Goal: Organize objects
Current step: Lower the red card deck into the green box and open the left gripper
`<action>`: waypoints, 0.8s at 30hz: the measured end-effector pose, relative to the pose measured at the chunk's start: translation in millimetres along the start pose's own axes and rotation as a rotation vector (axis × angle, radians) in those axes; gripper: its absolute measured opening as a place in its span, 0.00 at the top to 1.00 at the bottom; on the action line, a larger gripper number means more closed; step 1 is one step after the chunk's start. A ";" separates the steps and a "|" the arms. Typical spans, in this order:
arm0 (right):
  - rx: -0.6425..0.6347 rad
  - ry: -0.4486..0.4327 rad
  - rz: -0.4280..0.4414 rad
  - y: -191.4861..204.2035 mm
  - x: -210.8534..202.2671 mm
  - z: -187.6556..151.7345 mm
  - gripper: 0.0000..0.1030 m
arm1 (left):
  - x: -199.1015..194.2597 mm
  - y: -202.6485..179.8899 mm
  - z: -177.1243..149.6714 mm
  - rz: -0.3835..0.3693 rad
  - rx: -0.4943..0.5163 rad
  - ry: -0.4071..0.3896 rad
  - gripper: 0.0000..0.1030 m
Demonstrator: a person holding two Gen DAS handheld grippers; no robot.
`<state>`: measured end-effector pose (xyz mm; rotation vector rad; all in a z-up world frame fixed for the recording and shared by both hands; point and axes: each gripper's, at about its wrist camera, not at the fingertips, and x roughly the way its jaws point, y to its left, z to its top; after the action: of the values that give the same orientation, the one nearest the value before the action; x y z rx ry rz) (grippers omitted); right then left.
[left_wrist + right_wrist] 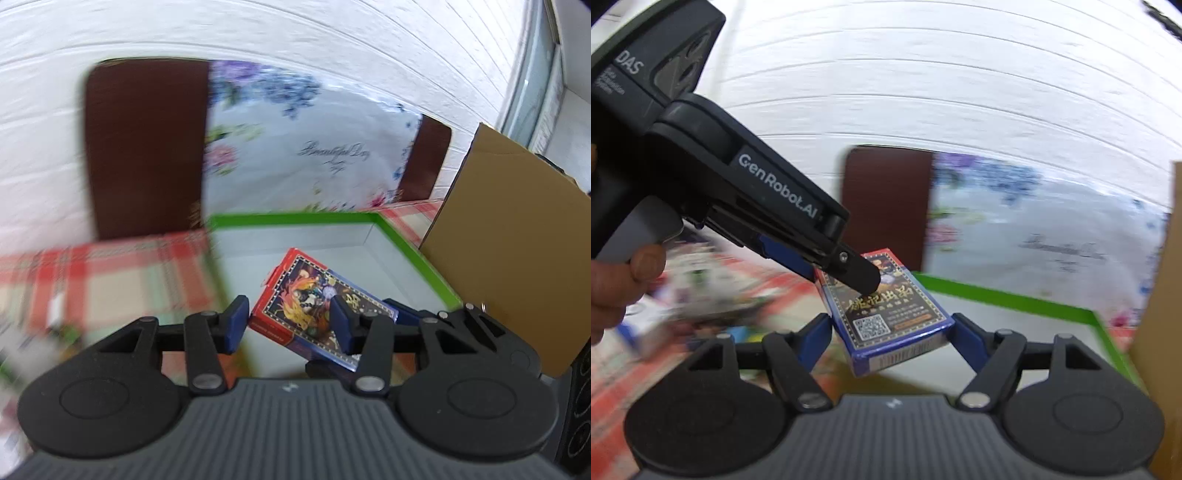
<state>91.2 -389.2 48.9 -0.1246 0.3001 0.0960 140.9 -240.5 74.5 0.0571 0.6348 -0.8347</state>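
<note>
A red and blue card box (314,310) is held tilted above the green-rimmed white tray (295,218). In the left wrist view my left gripper (290,323) has its jaws apart, with the box between and partly behind the right pad. In the right wrist view my right gripper (892,338) has its blue pads against both sides of the card box (886,317). The left gripper (860,273) reaches in from the upper left and touches the box's top end. The green-rimmed tray (1015,297) lies behind the box.
A brown cardboard box (513,243) stands right of the tray. A red plaid tablecloth (110,273) covers the table. Two dark brown chair backs (147,147) and a floral cloth (295,147) stand behind. Blurred items lie at the left (701,295).
</note>
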 end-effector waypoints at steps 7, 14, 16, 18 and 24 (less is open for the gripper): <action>0.062 0.096 -0.137 -37.6 46.5 -22.0 0.18 | 61.9 -21.4 2.3 0.036 0.008 0.058 0.51; 0.137 -0.006 -0.112 -23.6 -7.1 -24.4 0.18 | 4.2 -22.8 -11.4 0.173 0.062 0.031 0.48; 0.135 -0.015 -0.092 -14.0 -21.4 -23.5 0.17 | -15.4 -19.1 -16.4 0.222 0.066 0.032 0.44; 0.130 -0.002 -0.065 -5.9 -28.1 -22.3 0.17 | -31.9 -14.9 -24.2 0.269 0.063 0.039 0.43; 0.153 0.080 0.033 23.9 -42.1 -23.3 0.17 | -69.3 8.5 -54.2 0.361 0.031 0.070 0.43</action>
<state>41.8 -372.0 36.8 0.0281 0.3880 0.1009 85.1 -172.4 66.5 0.2235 0.6539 -0.4946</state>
